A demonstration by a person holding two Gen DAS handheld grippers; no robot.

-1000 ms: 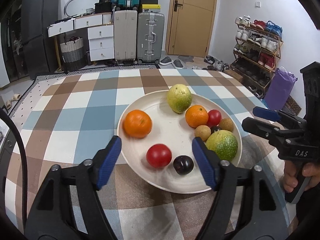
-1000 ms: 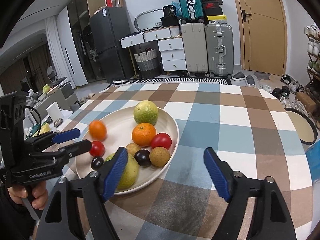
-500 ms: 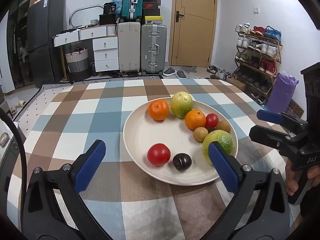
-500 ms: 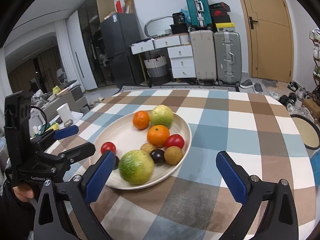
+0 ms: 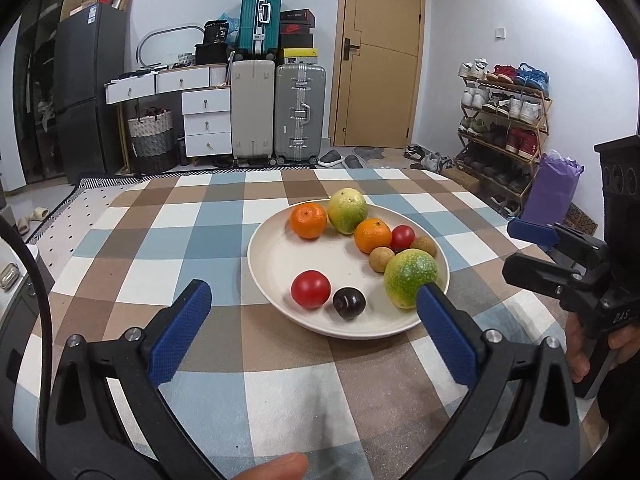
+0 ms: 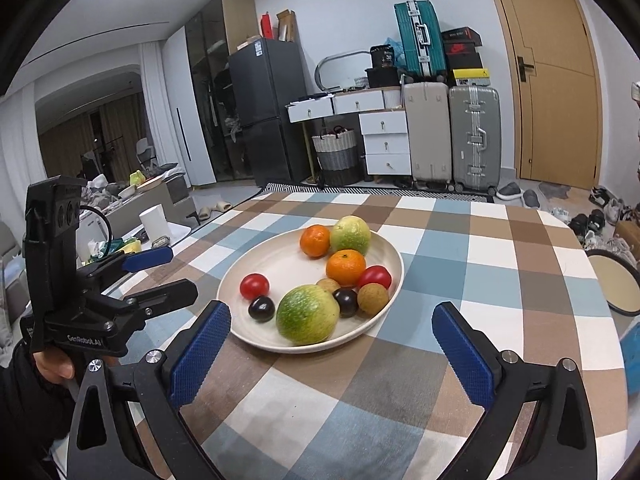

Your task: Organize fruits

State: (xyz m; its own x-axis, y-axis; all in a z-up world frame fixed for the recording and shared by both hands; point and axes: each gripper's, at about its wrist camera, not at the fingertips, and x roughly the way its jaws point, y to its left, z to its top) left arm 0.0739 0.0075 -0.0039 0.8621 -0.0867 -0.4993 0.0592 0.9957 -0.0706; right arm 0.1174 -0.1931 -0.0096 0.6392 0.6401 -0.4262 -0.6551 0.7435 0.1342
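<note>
**Both claws empty, plate dead ahead: which side takes which fruit**

Currently nothing is held. The left gripper (image 5: 312,332) is seen with its blue pads spread wide, bare checked tablecloth (image 5: 168,248) between them. The right gripper (image 6: 332,354) is likewise fully spread and empty.

All fruit is found on the cream plate (image 5: 272,256), which sits forward of both claws and just beyond the fingertips. No fruit is seen off the plate.

Layout, as read from the left wrist view:
- Near edge, left-centre: red tomato (image 5: 311,289) with dark plum (image 5: 349,303) just beside it. These lie almost on the left gripper's centreline.
- Near edge, right: large green fruit (image 5: 410,278), close by the left claw's right pad in the picture; contact cannot be confirmed.
- Far side: orange (image 5: 308,220) touching the pale green fruit (image 5: 347,210).
- Right cluster: a second orange (image 5: 373,235), a small tomato (image 5: 402,236) and two brown longan-like fruits (image 5: 381,259), packed together.

From the right wrist view the plate is offset to the left of that claw's centreline; the large green fruit (image 6: 307,314) is the nearest item to it.

Judgement: the loose tomato and plum are better placed for the left hand, the green fruit and right cluster for the right. Round fruit, so no long axis matters; only approach direction does.
</note>
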